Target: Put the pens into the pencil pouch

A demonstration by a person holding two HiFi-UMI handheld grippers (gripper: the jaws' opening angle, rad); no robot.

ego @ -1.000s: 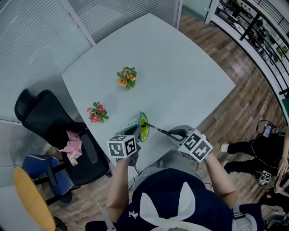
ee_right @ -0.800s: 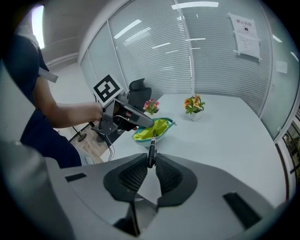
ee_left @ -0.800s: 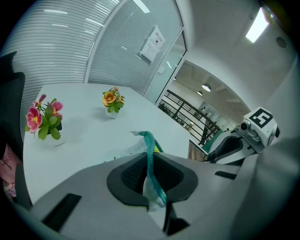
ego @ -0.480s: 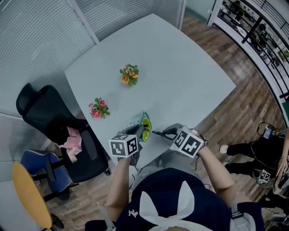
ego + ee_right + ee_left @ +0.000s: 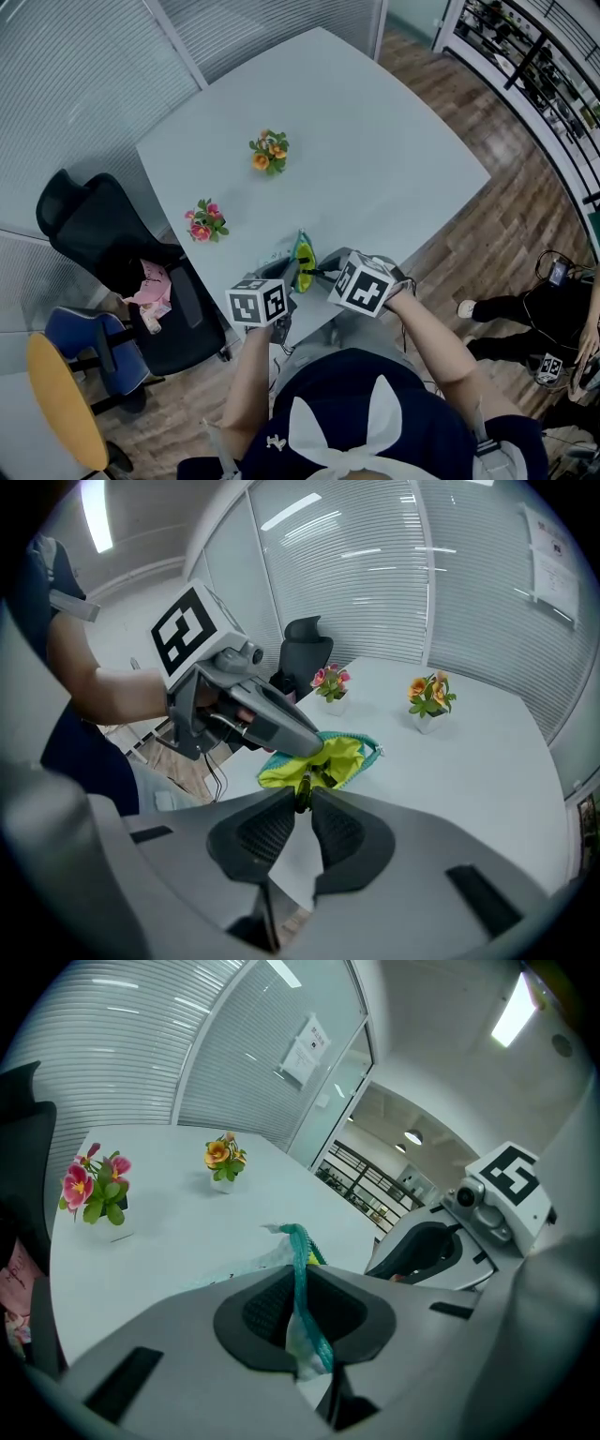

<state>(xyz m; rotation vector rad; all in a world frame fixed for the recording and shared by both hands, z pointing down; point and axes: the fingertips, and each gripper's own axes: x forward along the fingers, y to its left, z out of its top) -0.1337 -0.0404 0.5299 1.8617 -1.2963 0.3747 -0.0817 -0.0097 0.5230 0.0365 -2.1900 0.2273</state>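
Note:
A pencil pouch (image 5: 301, 260) with a teal zip edge and a yellow lining (image 5: 343, 756) stands open near the table's front edge. My left gripper (image 5: 287, 274) is shut on the pouch's teal rim (image 5: 301, 1269) and holds the mouth up. My right gripper (image 5: 322, 275) comes from the right and is shut on a dark pen (image 5: 303, 789). The pen's far end dips into the yellow opening; its tip is hidden inside. In the right gripper view, a left gripper finger (image 5: 281, 726) lies across the pouch's near side.
On the pale table (image 5: 375, 141) stand two small flower pots, an orange one (image 5: 269, 153) and a pink one (image 5: 205, 223). A black office chair (image 5: 98, 234) sits at the table's left, with a blue chair (image 5: 80, 352) beside it. A person's legs (image 5: 520, 314) show on the floor at right.
My right gripper has moved left toward the pouch and rolled, carrying the pen from outside the opening into its mouth. The left gripper and the pouch have stayed put.

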